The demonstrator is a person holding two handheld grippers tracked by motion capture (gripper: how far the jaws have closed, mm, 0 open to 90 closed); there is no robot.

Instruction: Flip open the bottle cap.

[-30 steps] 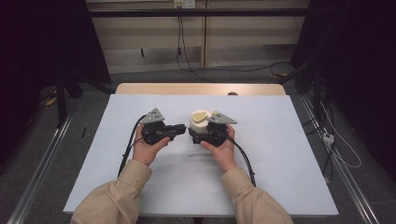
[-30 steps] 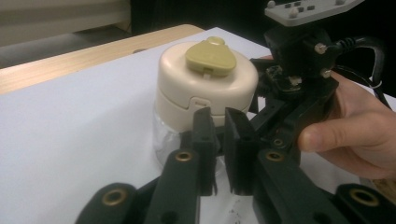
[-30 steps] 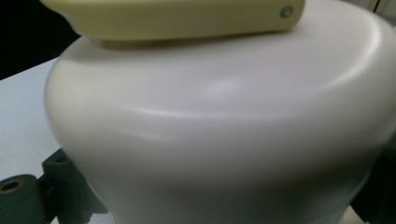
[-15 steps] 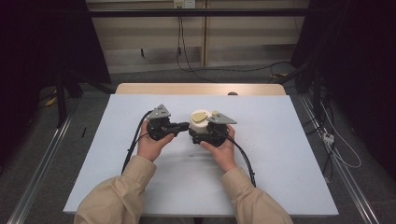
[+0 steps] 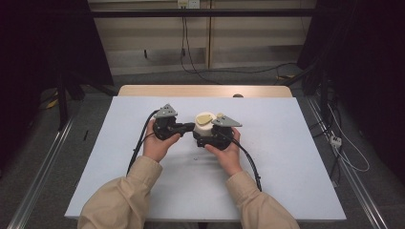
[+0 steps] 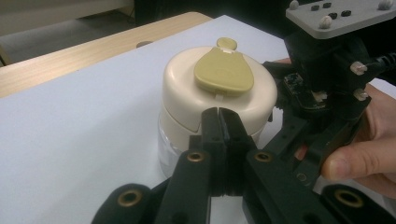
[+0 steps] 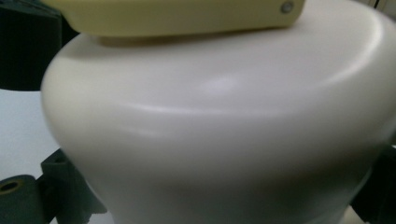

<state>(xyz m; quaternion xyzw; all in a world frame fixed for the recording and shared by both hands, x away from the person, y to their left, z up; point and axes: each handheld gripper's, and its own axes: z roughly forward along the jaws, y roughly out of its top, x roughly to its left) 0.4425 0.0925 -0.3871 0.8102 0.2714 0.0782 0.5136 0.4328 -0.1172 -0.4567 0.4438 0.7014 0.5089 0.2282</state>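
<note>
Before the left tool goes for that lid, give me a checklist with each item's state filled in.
1. Container upright on the white table: ok.
2. Right tool around the container's body: ok from the high view; whether it is clamped tight: cannot tell.
3. Left tool jaws together, tips at the cream lid's rim: ok for pushing, not ok for gripping.
4. Olive flip tab lying flat on the lid: ok.
5. Tab latched or free: cannot tell.

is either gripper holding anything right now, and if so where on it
The right gripper holds the cream jar around its body, below the lid. The left gripper is shut with its tips at the jar's lid edge, gripping nothing.
</note>
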